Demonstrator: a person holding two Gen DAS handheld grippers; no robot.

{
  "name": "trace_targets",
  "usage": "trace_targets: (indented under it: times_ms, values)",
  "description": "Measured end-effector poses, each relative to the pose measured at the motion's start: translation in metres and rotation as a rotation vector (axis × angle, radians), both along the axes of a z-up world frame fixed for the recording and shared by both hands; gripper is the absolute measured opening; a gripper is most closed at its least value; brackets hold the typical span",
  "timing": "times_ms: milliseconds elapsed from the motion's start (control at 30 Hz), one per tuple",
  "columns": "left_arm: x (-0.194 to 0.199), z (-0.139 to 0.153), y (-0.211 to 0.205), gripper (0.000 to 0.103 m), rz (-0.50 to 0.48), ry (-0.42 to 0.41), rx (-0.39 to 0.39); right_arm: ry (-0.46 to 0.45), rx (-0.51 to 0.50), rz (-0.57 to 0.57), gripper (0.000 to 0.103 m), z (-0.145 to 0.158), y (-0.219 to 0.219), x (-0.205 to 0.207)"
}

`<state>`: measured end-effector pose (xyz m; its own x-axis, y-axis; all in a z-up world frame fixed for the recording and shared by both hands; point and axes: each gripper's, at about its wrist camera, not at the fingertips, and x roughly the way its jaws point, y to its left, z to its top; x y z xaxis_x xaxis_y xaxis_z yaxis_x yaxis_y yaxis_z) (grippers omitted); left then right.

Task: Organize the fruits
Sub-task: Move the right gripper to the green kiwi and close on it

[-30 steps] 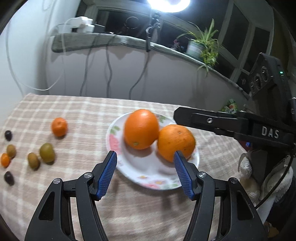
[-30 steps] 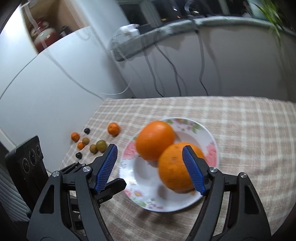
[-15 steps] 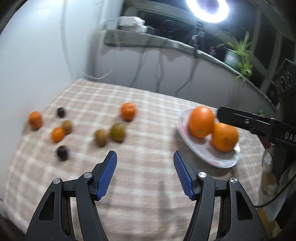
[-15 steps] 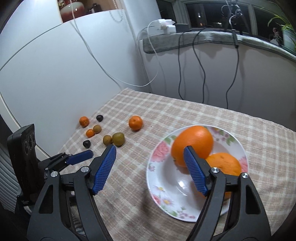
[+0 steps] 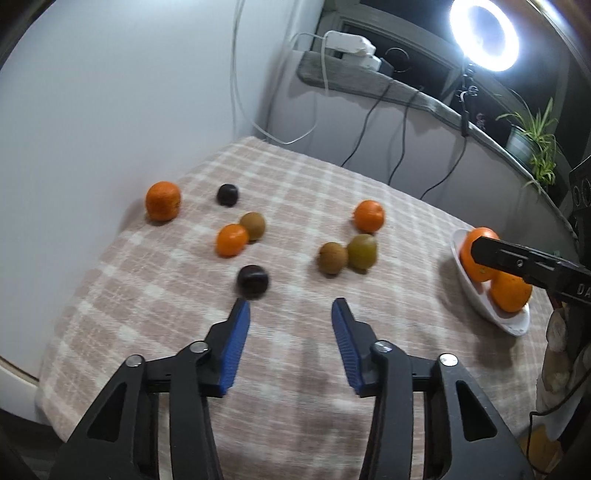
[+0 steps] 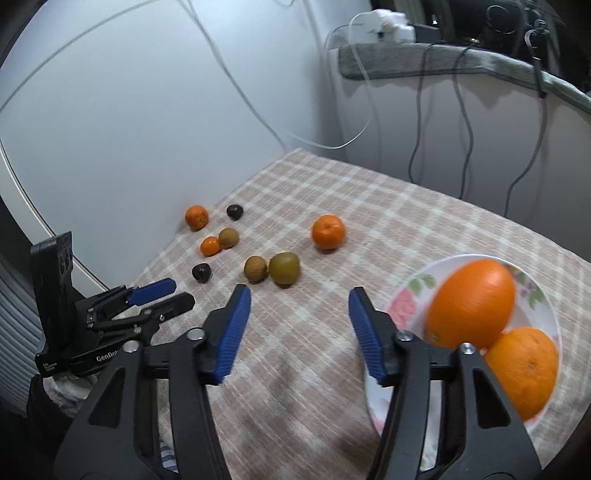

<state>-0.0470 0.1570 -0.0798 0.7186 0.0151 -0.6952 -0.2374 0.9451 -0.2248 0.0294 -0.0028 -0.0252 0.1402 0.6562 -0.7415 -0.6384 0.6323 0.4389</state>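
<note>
Loose fruit lies on the checked tablecloth (image 5: 295, 387): three small mandarins (image 5: 368, 215), three kiwis (image 5: 362, 252) and two dark round fruits (image 5: 252, 280). A floral plate (image 6: 463, 264) at the right holds two large oranges (image 6: 471, 302). My left gripper (image 5: 290, 308) is open and empty, hovering just short of the nearer dark fruit. My right gripper (image 6: 299, 293) is open and empty, between the kiwis (image 6: 283, 268) and the plate. The left gripper also shows in the right wrist view (image 6: 162, 293).
A white wall borders the table on the left. Cables hang over a grey ledge (image 5: 369, 83) behind the table. A ring light (image 5: 484, 35) and a potted plant (image 5: 532, 136) stand at the back right. The table's near edge drops off below the grippers.
Both grippers have swung left, away from the plate toward the loose fruit. The left gripper has come closer to the dark fruit. Both stay open and empty.
</note>
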Motion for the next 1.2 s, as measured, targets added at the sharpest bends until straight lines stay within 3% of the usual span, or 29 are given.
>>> trace_targets:
  times_ms: [233,333,667,1200]
  values:
    - [0.004,-0.011,0.02,0.032,0.02,0.017,-0.016,0.045,-0.065,0.02,0.034,-0.028,0.037,0.008]
    - [0.006,-0.012,0.024,0.03,0.014,0.016,-0.016,0.067,-0.087,0.013,0.031,-0.04,0.05,0.015]
    - [0.017,-0.014,0.028,0.029,-0.012,0.026,-0.025,0.125,-0.092,0.003,0.03,-0.062,0.067,0.03]
    - [0.033,-0.021,0.028,0.027,-0.028,0.062,-0.015,0.148,-0.059,0.028,0.031,-0.064,0.076,0.035]
